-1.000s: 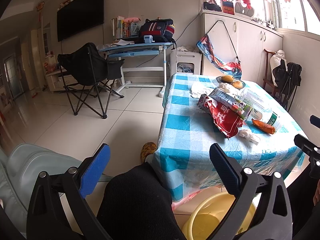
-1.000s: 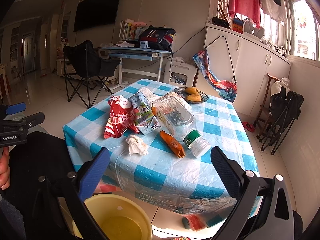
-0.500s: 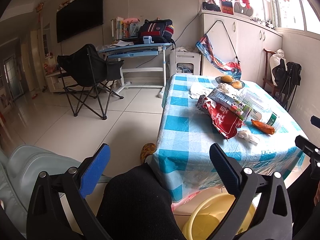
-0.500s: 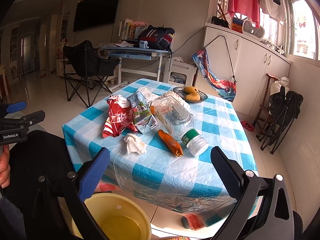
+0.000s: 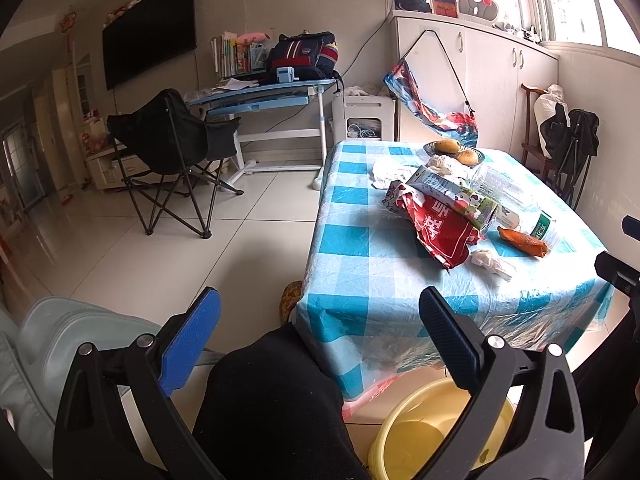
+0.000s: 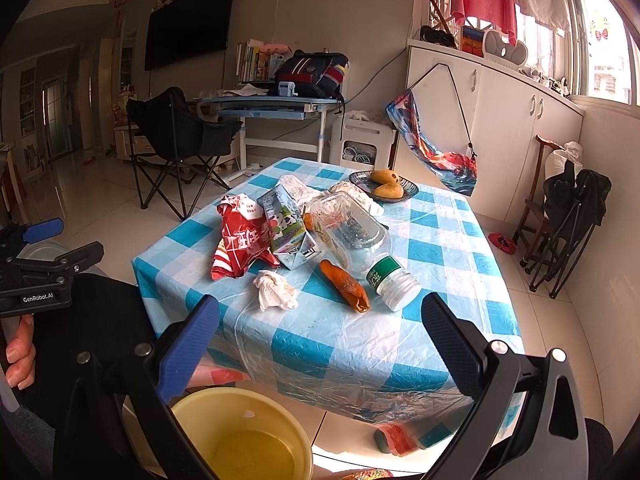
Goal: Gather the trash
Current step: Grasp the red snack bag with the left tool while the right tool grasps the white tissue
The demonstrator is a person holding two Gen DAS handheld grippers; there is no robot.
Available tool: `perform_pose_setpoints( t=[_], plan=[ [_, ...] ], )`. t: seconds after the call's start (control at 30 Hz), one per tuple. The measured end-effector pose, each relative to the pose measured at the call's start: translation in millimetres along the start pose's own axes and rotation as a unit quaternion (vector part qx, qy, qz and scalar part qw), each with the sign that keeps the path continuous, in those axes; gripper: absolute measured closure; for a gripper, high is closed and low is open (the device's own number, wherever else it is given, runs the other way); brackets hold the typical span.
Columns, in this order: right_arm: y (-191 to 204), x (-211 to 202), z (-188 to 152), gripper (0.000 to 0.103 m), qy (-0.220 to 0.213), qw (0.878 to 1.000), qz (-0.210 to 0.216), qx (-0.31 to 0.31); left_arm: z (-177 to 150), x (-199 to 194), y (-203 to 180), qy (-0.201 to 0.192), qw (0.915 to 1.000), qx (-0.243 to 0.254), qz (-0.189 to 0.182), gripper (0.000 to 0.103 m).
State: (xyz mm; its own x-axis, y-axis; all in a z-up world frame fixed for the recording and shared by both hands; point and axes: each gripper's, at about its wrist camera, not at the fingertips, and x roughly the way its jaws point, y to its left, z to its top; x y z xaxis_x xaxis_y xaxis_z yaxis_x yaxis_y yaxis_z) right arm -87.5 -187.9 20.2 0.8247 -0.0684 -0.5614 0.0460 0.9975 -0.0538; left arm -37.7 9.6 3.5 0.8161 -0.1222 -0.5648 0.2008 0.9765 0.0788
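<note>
the left gripper point(image 5: 320, 320) and the right gripper point(image 6: 320, 320) are both held low before the table, jaws spread wide and empty. nearest, a round yellow plastic basin point(image 6: 240, 432) sits on the floor under the table edge, partly hidden by the gripper frames; a black-clad knee point(image 5: 276, 400) fills the gap between the left fingers and blocks the floor ahead. the table with a blue-and-white checked cloth under clear plastic point(image 6: 440, 320) carries the trash: a crumpled white tissue point(image 6: 274, 290) closest, an orange wrapper point(image 6: 346, 286) just beside it, a clear plastic bottle with a green label and white cap point(image 6: 376, 260) lying on its side, a red crinkled snack bag point(image 6: 240, 244) touching a printed milk carton point(image 6: 286, 228), then more white paper and a dark plate of yellow fruit point(image 6: 384, 186). a black folding chair point(image 5: 172, 152) and a blue desk point(image 5: 260, 96) stand well beyond. compared with one second ago, the table lies slightly farther and more central in both views. only the right wrist view shows the hand point(image 6: 18, 354) holding the left gripper; only the left wrist view shows a pale grey-green cushioned seat point(image 5: 60, 340) at lower left.
</note>
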Motion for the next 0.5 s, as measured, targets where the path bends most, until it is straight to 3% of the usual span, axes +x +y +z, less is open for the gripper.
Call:
perform_pose_setpoints(
  t=[0.33,0.5],
  plan=[
    [4.5,35.7,3.8,0.006,0.066,0.996,0.061,0.011,8.2,14.5,-19.8,0.029,0.9987,0.009,-0.042,0.007],
    [10.8,56.2,4.3,0.025,0.091,0.991,0.094,0.007,27.2,38.8,-23.3,0.052,0.9956,-0.026,-0.073,0.007]
  ],
)
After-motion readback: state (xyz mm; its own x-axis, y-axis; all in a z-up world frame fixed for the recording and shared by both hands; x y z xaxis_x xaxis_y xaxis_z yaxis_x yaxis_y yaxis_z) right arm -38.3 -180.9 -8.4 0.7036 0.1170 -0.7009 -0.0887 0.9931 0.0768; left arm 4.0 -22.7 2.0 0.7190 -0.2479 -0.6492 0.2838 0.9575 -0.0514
